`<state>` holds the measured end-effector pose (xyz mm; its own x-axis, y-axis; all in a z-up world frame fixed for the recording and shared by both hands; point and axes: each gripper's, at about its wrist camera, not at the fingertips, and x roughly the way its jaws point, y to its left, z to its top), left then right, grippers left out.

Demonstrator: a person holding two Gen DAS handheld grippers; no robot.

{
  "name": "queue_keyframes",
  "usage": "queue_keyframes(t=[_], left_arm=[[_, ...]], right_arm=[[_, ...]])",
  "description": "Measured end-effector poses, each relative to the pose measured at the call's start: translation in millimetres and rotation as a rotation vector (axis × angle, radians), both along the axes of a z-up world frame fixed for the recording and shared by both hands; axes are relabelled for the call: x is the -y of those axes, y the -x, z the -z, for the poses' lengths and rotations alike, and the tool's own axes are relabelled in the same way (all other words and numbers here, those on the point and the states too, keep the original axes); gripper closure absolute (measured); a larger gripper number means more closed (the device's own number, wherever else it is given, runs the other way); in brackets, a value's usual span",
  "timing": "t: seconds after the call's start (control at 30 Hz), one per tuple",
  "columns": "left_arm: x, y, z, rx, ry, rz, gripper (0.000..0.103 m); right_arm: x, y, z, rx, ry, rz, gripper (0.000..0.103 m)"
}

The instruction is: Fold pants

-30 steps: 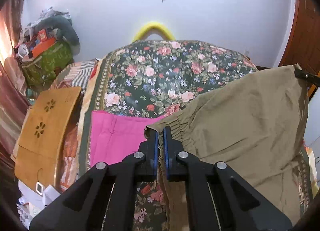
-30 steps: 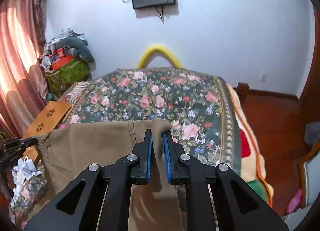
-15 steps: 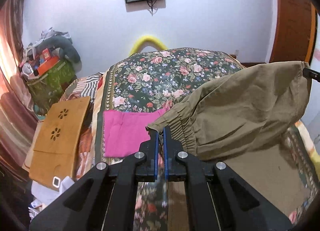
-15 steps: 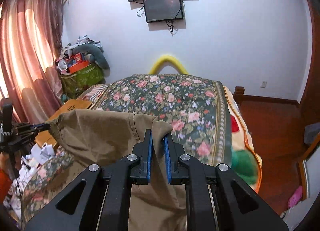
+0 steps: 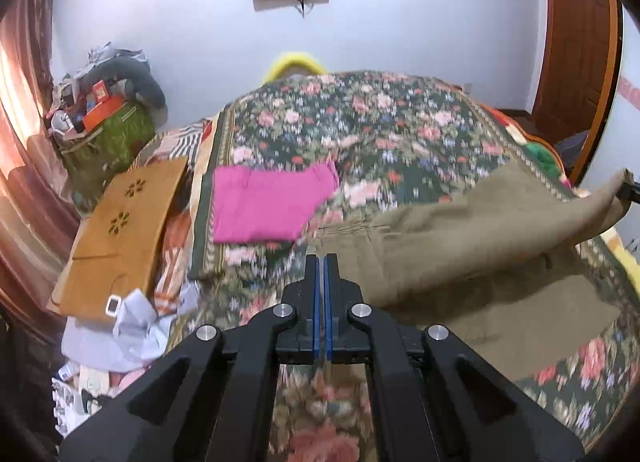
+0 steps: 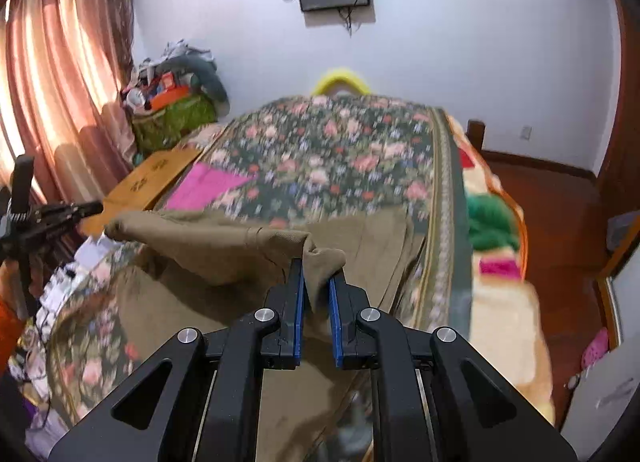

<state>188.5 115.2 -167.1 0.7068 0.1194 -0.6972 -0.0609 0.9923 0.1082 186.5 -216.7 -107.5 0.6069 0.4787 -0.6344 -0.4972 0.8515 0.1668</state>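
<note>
Over the bed (image 5: 400,134) | pants (image 5: 480,230) now lower | left jaws clenched empty | right jaws gripping pants

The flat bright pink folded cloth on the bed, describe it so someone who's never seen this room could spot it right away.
Start at the bed covered by the dark green floral bedspread. Near its left edge, beside the tan wooden board with flower-shaped cutouts, lies the bright pink folded cloth. It is flat and plain, the only solid pink piece on the patterned spread, unlike the olive-brown pants held up nearby.
</note>
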Motion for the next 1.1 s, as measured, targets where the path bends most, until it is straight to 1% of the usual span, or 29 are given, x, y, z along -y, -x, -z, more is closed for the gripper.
queue_keyframes(t=[0.13,0.27,0.3,0.37,0.43,0.47,0.5,0.53,0.57,0.63,0.67,0.7,0.73,0.8,0.9,1.0,1.1], left_arm=[[1,16,14,-0.044,0.014,0.021,0.101],[5,27,24,-0.078,0.023,0.039,0.101],[7,29,26,-0.088,0.019,0.046,0.099],[11,31,31,-0.112,0.001,0.052,0.093],[15,32,34,-0.126,-0.012,0.055,0.072],[17,33,35,-0.127,-0.018,0.058,0.066],[19,34,36,-0.127,-0.03,0.062,0.054],[20,33,36,-0.128,-0.042,0.064,0.045],[24,34,37,-0.129,-0.064,0.07,0.041],[31,35,36,-0.125,-0.102,0.084,0.028],[36,36,36,-0.118,-0.133,0.096,0.025],[41,36,35,-0.111,-0.16,0.106,0.019],[45,37,35,-0.106,-0.178,0.115,0.015],[55,35,36,-0.101,-0.211,0.148,0.014],[70,30,40,-0.114,-0.239,0.203,0.013],[88,24,49,-0.132,-0.272,0.262,0.013],[106,21,60,-0.16,-0.307,0.328,0.013]], right_arm=[[1,19,23,-0.03,0.031,0.007,0.093],[10,33,46,-0.098,0.033,0.029,0.092],[12,37,53,-0.117,0.037,0.035,0.091],[13,41,61,-0.143,0.054,0.038,0.09],[14,48,68,-0.166,0.074,0.036,0.087],[15,52,69,-0.169,0.084,0.039,0.087],[17,55,69,-0.172,0.092,0.041,0.087],[18,57,69,-0.177,0.097,0.044,0.087],[20,59,68,-0.182,0.102,0.05,0.085],[25,62,62,-0.177,0.1,0.063,0.082],[26,64,60,-0.172,0.098,0.067,0.078],[27,67,55,-0.158,0.095,0.072,0.071],[26,69,52,-0.143,0.092,0.075,0.068],[23,73,42,-0.105,0.089,0.072,0.056],[11,75,33,-0.071,0.088,0.037,0.046],[-9,75,30,-0.054,0.086,-0.023,0.04],[-29,74,36,-0.068,0.088,-0.09,0.04]])
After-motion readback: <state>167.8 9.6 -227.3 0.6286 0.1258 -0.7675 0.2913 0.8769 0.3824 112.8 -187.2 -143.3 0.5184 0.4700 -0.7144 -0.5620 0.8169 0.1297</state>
